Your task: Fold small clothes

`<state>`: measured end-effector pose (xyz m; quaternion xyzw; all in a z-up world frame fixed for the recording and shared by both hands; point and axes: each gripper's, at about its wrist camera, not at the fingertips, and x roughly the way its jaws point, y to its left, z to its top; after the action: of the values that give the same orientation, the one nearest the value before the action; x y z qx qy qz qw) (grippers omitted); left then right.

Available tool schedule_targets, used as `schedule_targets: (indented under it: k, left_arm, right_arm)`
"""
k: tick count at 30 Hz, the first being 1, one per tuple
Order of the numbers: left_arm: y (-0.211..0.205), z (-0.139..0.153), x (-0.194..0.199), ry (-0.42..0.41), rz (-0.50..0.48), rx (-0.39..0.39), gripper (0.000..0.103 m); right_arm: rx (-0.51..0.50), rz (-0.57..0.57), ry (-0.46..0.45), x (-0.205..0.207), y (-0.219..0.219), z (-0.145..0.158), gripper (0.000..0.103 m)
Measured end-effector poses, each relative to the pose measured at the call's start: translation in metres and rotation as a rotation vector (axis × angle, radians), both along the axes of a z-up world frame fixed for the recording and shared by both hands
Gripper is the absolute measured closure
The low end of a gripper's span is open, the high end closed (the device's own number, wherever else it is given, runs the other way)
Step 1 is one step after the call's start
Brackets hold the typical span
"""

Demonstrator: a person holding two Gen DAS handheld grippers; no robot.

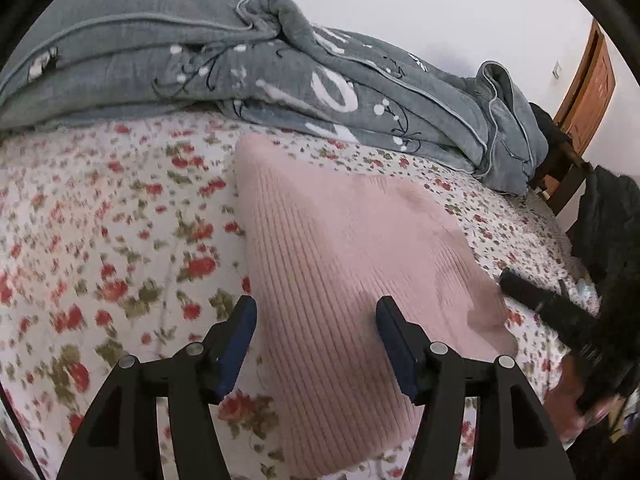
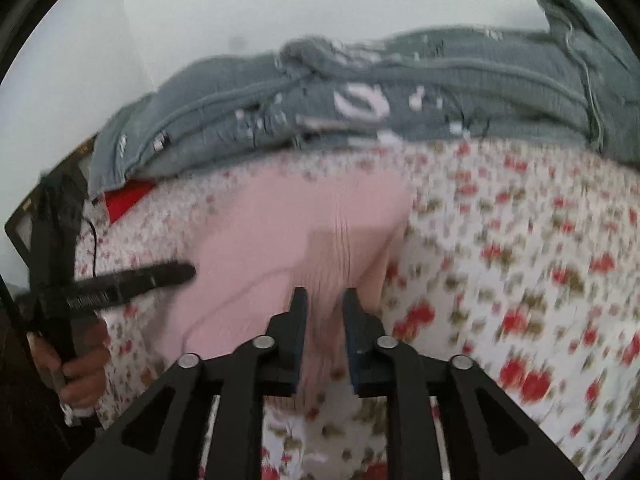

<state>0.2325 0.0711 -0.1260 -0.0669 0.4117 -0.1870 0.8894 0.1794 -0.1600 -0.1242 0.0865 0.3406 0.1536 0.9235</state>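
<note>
Right wrist view: the pink ribbed knit garment point(image 2: 304, 220) lies on the floral bedsheet point(image 2: 520, 240), already partly folded; the right gripper point(image 2: 323, 300) pinches a raised fold, so folding is judged unfinished. The left gripper point(image 1: 316, 312) stands parted over the garment, gripping nothing. No containers visible.

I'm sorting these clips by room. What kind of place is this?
Most likely a bedroom: a bed with a floral sheet, a bunched grey blanket along the wall, and a wooden door behind.
</note>
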Motion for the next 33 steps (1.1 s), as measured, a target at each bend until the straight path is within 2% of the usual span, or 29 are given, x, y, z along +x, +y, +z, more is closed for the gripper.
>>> schedule_targets:
  k: [1,2,6,9,12,15,17,20,22,25,29,33]
  left_arm:
    - [-0.002,0.003,0.004,-0.014,0.001,0.016,0.043]
    - [-0.003,0.006,0.008,-0.019,0.0,0.023,0.043]
    - [-0.006,0.016,0.031,-0.044,-0.004,0.027,0.043]
    - [-0.009,0.02,0.054,-0.049,-0.012,0.017,0.043]
    - [-0.019,0.017,0.077,-0.055,-0.034,0.019,0.044]
    - [-0.031,0.006,0.095,-0.05,-0.062,0.062,0.044]
    - [-0.038,-0.007,0.106,-0.028,-0.079,0.082,0.044]
    - [-0.036,-0.021,0.111,0.015,-0.087,0.082,0.044]
    - [-0.033,-0.025,0.11,0.024,-0.086,0.072,0.044]
    - [-0.033,-0.026,0.109,0.021,-0.085,0.076,0.043]
    - [-0.037,-0.027,0.106,-0.002,-0.085,0.124,0.043]
    - [-0.036,-0.026,0.104,-0.005,-0.079,0.116,0.043]
  right_arm:
    - [0.0,-0.004,-0.021,0.005,-0.001,0.006,0.073]
    - [-0.006,-0.012,-0.045,0.012,-0.001,0.011,0.072]
    - [-0.032,-0.008,-0.078,0.044,0.005,0.023,0.072]
    - [-0.044,-0.003,-0.071,0.073,0.01,0.023,0.072]
    - [-0.053,0.005,-0.023,0.096,0.012,0.007,0.072]
    - [-0.1,0.0,0.046,0.114,0.015,-0.023,0.072]
    - [-0.099,-0.012,0.065,0.118,0.012,-0.039,0.072]
    - [-0.048,-0.012,0.07,0.119,0.004,-0.042,0.072]
    - [-0.048,-0.015,0.071,0.119,0.004,-0.044,0.072]
    - [-0.055,-0.015,0.064,0.118,0.005,-0.045,0.071]
    - [-0.048,-0.014,0.066,0.117,0.006,-0.045,0.07]
    - [-0.053,-0.017,0.064,0.117,0.005,-0.044,0.069]
